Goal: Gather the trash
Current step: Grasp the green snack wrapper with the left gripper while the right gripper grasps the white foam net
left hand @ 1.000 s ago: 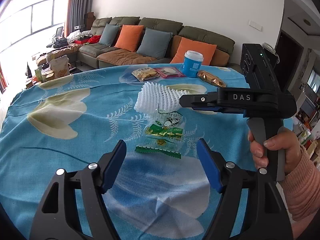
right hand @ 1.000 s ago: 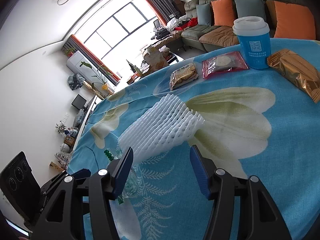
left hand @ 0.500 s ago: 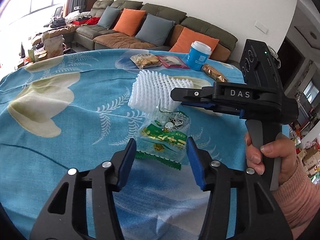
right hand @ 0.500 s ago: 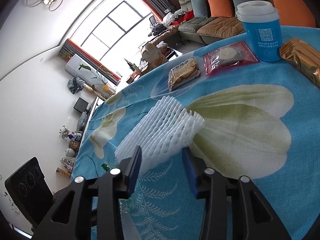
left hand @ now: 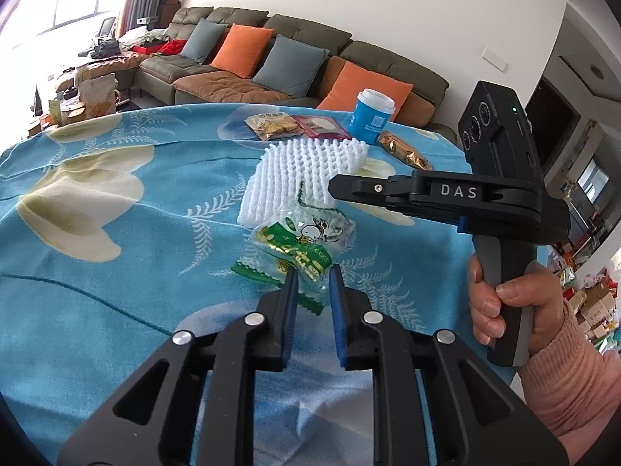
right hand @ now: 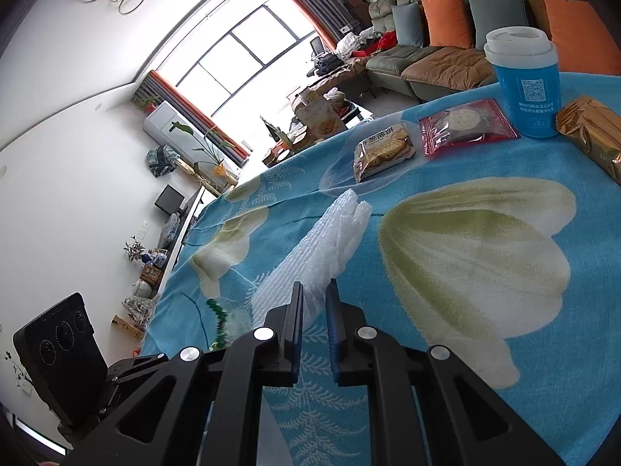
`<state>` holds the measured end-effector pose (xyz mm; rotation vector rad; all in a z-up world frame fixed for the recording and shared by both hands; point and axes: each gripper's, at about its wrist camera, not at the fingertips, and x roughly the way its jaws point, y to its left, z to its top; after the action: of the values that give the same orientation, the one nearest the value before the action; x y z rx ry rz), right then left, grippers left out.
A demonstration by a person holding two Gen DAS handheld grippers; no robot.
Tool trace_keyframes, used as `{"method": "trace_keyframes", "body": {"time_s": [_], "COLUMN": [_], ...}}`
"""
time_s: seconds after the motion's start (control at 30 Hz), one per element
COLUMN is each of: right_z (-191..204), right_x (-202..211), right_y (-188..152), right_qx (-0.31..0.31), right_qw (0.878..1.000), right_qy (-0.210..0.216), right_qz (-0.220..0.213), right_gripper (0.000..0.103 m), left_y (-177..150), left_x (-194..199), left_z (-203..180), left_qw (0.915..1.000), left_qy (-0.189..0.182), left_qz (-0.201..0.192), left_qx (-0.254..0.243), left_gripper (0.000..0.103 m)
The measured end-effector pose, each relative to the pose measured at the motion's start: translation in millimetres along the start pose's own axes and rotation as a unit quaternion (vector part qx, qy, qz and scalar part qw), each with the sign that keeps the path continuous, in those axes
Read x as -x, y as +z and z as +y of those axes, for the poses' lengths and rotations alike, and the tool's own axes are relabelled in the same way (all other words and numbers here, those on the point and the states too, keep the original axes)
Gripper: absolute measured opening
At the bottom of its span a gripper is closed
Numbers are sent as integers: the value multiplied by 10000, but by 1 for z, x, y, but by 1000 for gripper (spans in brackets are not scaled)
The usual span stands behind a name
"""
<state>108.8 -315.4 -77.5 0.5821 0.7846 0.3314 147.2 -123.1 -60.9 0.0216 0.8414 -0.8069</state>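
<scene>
We find two pieces of trash side by side near the middle of the bench [left hand: 97, 233], which is covered by a blue floral cloth. The empty green-and-clear wrapper [left hand: 299, 248] lies crumpled with its near edge between the pads of the left gripper [left hand: 313, 283]. The white foam net [right hand: 310, 268] lies just behind it, touching or overlapping its far edge, with its near end between the pads of the right gripper [right hand: 315, 303].

Both sets of jaws are closing. On each side a narrow gap remains and the trash sits in it; we judge the foam already squeezed, the wrapper only caught at its edge.

For a sound grasp, we advise finishing both closures before any lift. The wrapper film is thin and slippery, so the left pads should take a folded portion, not the serrated fringe alone. The foam is springy and should hold well. We advise lifting the two apart, since the wrapper may cling to the net.

The sealed snack packets [right hand: 382, 151], the blue cup [right hand: 526, 77] and the gold packet [right hand: 594, 132] stand well apart at the far edge and look unopened; we would leave them.
</scene>
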Motion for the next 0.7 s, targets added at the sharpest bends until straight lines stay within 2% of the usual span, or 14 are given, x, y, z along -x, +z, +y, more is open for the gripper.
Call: {"method": "trace_keyframes", "body": {"time_s": [0.1, 0.23, 0.3, 0.4, 0.7], "right_z": [7, 12, 14, 17, 30], "right_x": [0, 2, 4, 5, 13], "right_y": [-5, -13, -16, -17, -25], "right_qx": [66, 151, 143, 158, 272], "right_qw": [10000, 9998, 9997, 9997, 9990], "right_qy": [65, 104, 159, 180, 358], "right_qz": [22, 68, 69, 46, -82], "right_gripper": [10, 10, 10, 10, 10], "left_y": [-4, -6, -7, -10, -22], "left_x": [7, 9, 8, 12, 44], "left_z": [0, 3, 6, 7, 12], "left_qw": [10000, 9999, 9999, 9998, 9980], "left_qy": [49, 102, 100, 177, 513], "left_qz": [-78, -61, -27, -56, -336], "left_qx": [-28, -1, 60, 105, 129], "left_gripper": [27, 27, 19, 13, 10]}}
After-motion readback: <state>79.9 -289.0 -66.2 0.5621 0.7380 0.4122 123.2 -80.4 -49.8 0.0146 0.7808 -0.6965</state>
